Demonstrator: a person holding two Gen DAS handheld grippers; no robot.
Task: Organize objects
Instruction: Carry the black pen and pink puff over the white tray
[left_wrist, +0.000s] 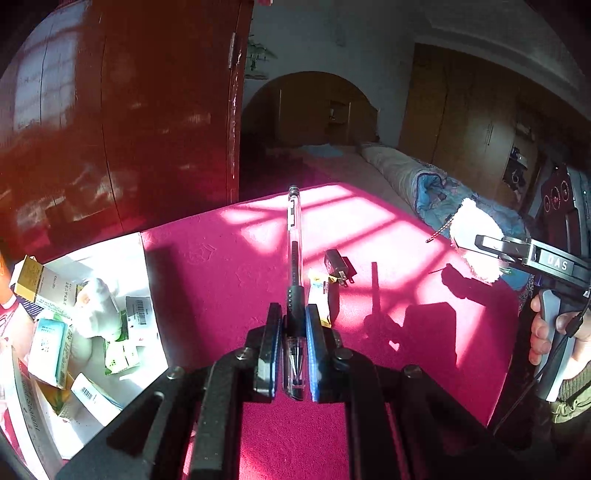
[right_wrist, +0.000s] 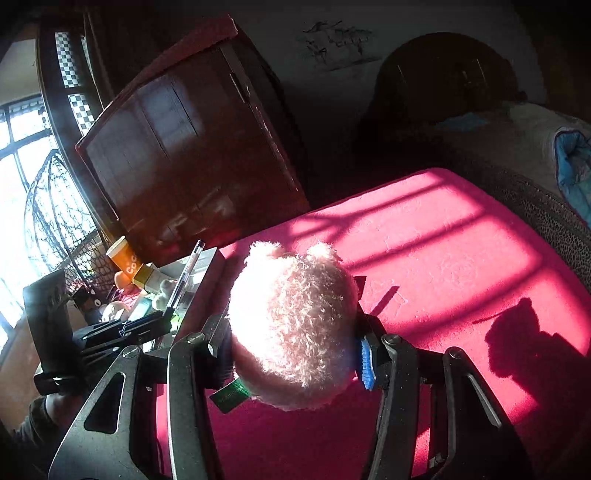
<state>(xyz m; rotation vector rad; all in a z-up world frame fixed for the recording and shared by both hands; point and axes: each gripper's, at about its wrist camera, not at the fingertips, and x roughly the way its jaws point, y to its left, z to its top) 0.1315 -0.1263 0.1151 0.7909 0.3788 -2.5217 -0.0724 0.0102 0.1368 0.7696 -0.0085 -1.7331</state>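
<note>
A: Left gripper?
B: Clamping tight on a clear pen, jaws nearly together. Pen is sticking out forward along the fingers, lifted off the pink desk, cap end pointing away.

A: Right gripper?
B: Partly spread, squeezing a fluffy white plush toy between the 2 pads. Toy is filling the gap, hanging above the desk, sunlit. A green tag is poking out under it.

A: A hand showing?
B: Yes, a hand is gripping the right gripper's handle at the right edge of the left view.

A: What's lying on the desk?
B: A black charger plug and a small yellow-white packet, just beside each other, near the middle.

A: Anything else?
B: A white box at the desk's left side, holding medicine cartons and another white plush. Dark red cabinet is standing behind it. A bed with a blue quilt is sitting beyond the desk.
</note>
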